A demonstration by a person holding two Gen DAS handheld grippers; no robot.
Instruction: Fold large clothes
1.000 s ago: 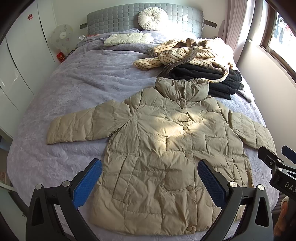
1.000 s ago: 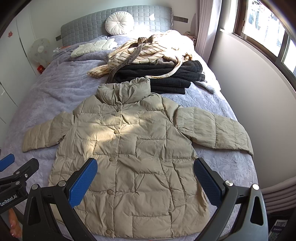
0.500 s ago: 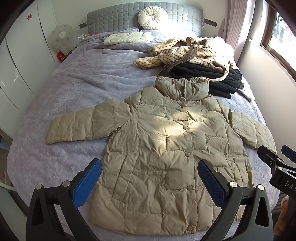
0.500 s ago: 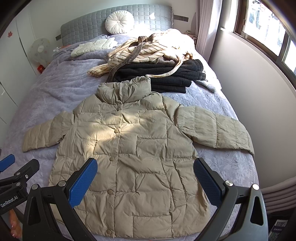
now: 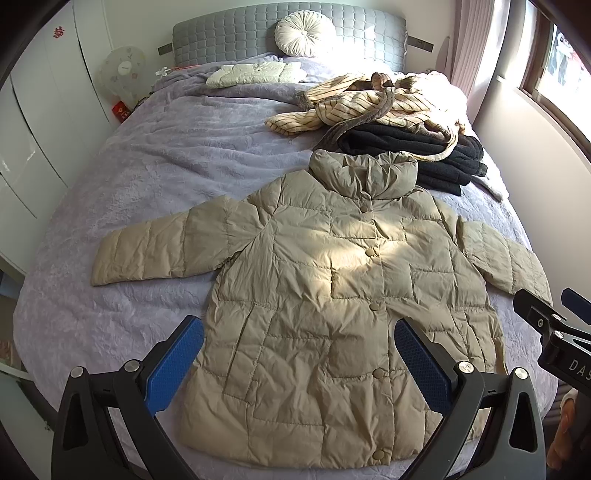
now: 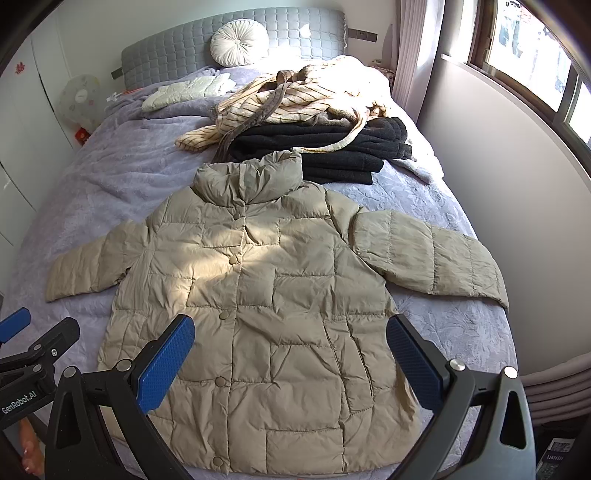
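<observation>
A beige quilted puffer jacket (image 5: 325, 295) (image 6: 266, 295) lies flat, front up and buttoned, on the lilac bed cover, both sleeves spread out and the collar toward the headboard. My left gripper (image 5: 299, 362) hovers open above the jacket's lower hem, its blue pads wide apart with nothing between them. My right gripper (image 6: 290, 360) is open too, held over the hem a little farther right. Each gripper shows at the edge of the other's view. Neither touches the jacket.
Behind the collar lies a stack of dark folded clothes (image 5: 413, 151) with a striped cream garment (image 5: 362, 103) on top. A pale folded item (image 5: 255, 72) and round cushion (image 5: 304, 32) sit near the grey headboard. A wall and window run along the right; white wardrobes and a fan (image 5: 123, 70) stand left.
</observation>
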